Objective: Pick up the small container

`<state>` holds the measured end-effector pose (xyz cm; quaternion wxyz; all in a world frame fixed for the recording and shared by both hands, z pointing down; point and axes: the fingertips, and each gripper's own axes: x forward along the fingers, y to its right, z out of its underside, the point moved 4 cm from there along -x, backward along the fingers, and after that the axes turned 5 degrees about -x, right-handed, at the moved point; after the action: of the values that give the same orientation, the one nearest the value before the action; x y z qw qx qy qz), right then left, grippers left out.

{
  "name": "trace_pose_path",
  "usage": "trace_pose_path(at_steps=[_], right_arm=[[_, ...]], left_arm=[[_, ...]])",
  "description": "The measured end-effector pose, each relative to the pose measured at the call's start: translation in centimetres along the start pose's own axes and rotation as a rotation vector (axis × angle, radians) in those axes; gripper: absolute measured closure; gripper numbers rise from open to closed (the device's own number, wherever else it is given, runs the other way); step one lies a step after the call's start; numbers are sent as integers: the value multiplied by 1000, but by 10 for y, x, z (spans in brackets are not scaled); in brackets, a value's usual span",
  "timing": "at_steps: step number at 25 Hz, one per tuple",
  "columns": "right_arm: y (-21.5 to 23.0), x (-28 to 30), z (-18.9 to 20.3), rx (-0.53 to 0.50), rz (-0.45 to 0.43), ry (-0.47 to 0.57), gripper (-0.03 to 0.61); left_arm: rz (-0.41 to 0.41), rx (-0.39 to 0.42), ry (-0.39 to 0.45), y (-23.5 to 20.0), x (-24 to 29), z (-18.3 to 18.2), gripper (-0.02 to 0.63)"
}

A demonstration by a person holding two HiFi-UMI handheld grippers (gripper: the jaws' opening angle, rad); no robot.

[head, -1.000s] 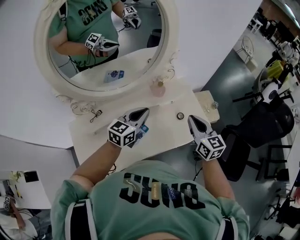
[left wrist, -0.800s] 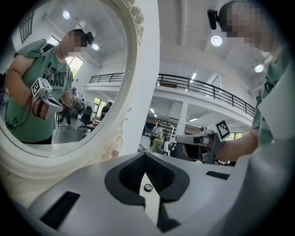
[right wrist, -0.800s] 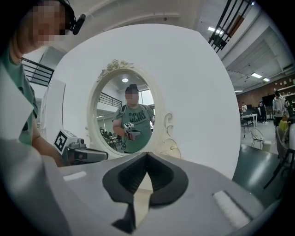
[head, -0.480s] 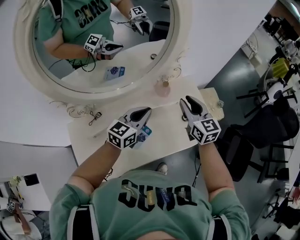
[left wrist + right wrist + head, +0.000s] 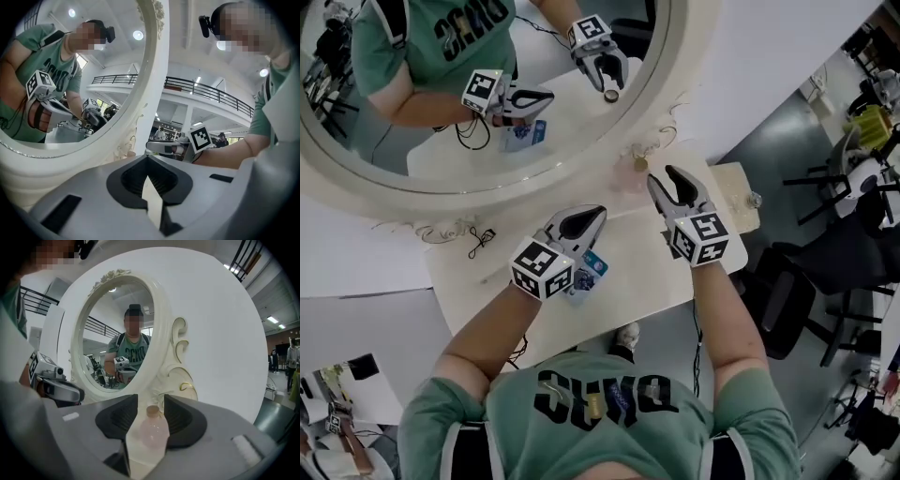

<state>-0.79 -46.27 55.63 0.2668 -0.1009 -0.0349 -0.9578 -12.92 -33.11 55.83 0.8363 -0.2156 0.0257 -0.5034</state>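
At the cream worktop [image 5: 628, 291] under the oval mirror [image 5: 487, 192], we see, from the left, the left tongs [image 5: 595, 216] pinched together on nothing, above a blue packet [image 5: 592, 267] whose print is too small to read. Further right, near the mirror's base, the small container [image 5: 639, 167], a pink bottle with a tan stopper, stands upright, its long axis vertical. The right tongs [image 5: 664, 180], whose jaws have just been opening, gape wide with the bottle straight ahead between them, untouched. We judge the right hand much the nearer, needing only a short push forward before closing. Lettering on the green shirt [image 5: 600, 398] shows, but we cannot read it surely; each tongs' cube bears square markers.
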Motion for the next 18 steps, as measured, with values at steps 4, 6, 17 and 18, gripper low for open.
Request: trace_pose_path(at_steps=[4, 6, 17, 18], right_arm=[[3, 23, 16, 0, -6, -19, 394], [3, 32, 25, -1, -9, -28, 390], [0, 67, 50, -22, -6, -57, 382], [1, 70, 50, -24, -3, -61, 382]], left_arm=[[8, 0, -5, -8, 5, 7, 614], [14, 3, -3, -11, 7, 10, 614], [46, -17, 5, -17, 8, 16, 614], [48, -20, 6, -18, 8, 16, 614]])
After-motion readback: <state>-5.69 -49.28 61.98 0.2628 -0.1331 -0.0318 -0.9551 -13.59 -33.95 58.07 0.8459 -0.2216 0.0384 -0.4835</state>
